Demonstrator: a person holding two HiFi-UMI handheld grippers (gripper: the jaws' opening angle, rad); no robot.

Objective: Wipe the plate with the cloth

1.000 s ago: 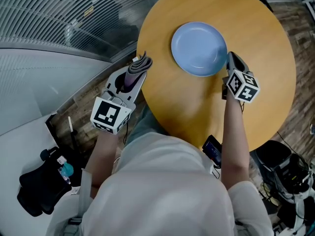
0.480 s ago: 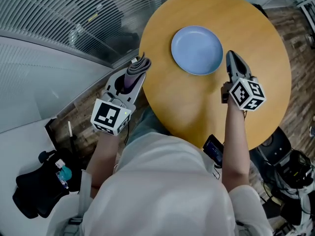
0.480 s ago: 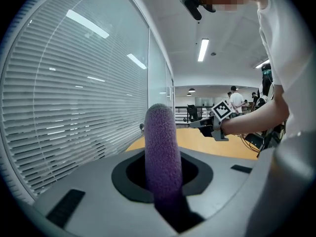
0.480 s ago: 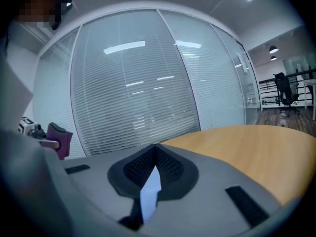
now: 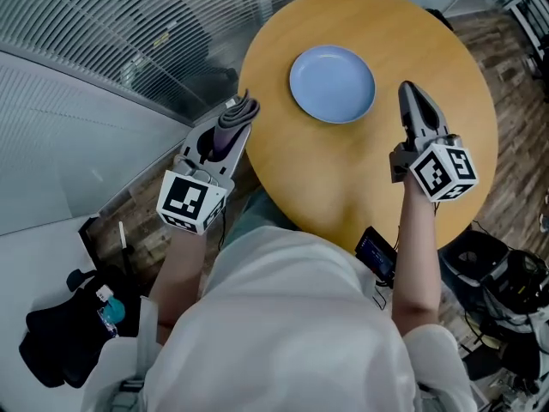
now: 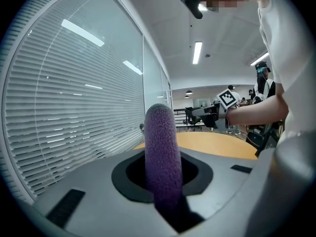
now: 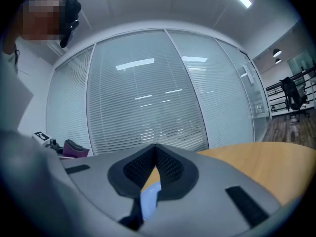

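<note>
I am standing by the round wooden table (image 5: 343,178) and watching the person, who is bending over it with a gripper in each hand. The left gripper (image 5: 233,127) is hanging just off the table's left rim. Its jaws are closed on a purple cloth (image 5: 244,108), which is rolled or folded into a narrow, fuzzy strip and is standing up between the pads. The right gripper (image 5: 412,97) is hovering over the table to the right of the blue plate (image 5: 332,84). Its jaws are pressed together and are holding nothing; in the right gripper view a bit of the plate (image 7: 149,201) is only showing through the gap behind the tips. The plate is lying flat and bare on the far half of the table, and neither gripper is touching it. The cloth is well apart from it, so I judge that the wiping is not yet begun.

Some things could go wrong from here, I think:
- Nothing is steadying the plate, so a push from the cloth could make it slide toward the table's far edge.
- The cloth is pinched as a thin strip, so it could slip out under pressure.
- The closed right tips could knock the rim.
</note>
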